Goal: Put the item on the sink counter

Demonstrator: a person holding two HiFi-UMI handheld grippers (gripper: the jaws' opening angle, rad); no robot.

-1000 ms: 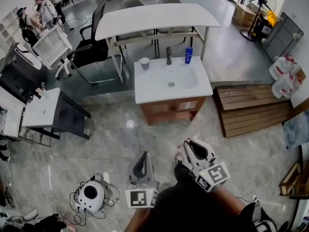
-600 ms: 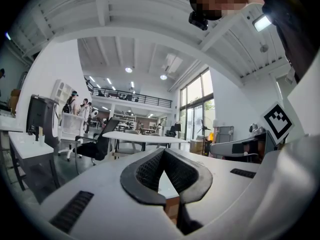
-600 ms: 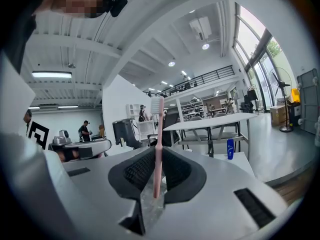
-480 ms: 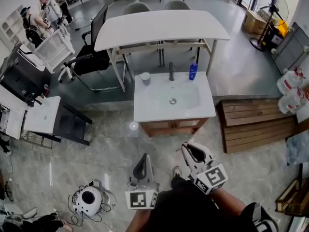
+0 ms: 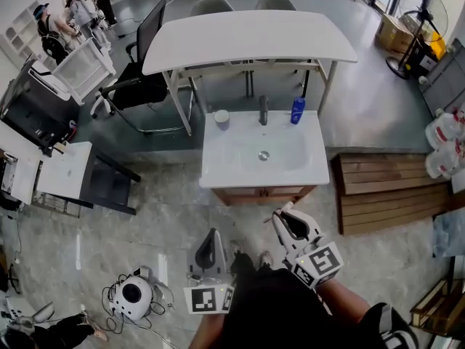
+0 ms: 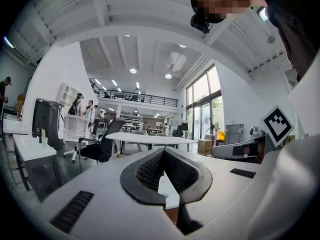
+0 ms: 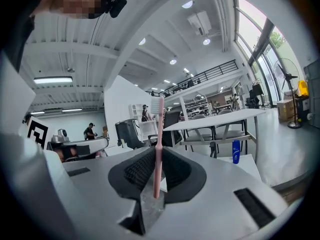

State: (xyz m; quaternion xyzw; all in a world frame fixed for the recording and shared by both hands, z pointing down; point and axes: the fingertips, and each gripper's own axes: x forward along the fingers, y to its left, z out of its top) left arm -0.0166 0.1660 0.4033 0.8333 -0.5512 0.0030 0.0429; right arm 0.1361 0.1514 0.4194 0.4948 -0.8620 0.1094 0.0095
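The white sink counter (image 5: 218, 167) stands ahead of me, carrying a grey cup (image 5: 221, 119), a dark faucet (image 5: 263, 110) and a blue bottle (image 5: 297, 110). My right gripper (image 5: 280, 216) hovers over the floor just in front of the counter's right half. It is shut on a pink toothbrush (image 7: 159, 134), which stands upright between the jaws with its white bristles on top. The blue bottle (image 7: 235, 151) also shows in the right gripper view. My left gripper (image 5: 211, 233) is held lower left of the counter; its jaws (image 6: 163, 152) meet at the tips with nothing in them.
A long white table (image 5: 247, 35) with chairs stands behind the sink. A black office chair (image 5: 142, 78) is at the left, a wooden pallet (image 5: 385, 187) at the right, water jugs (image 5: 445, 144) beyond it. A round white device with cables (image 5: 134, 294) lies on the floor.
The sink counter has come nearer and lower in the head view as I moved toward it. Both grippers keep their pose, the right still shut on the toothbrush.
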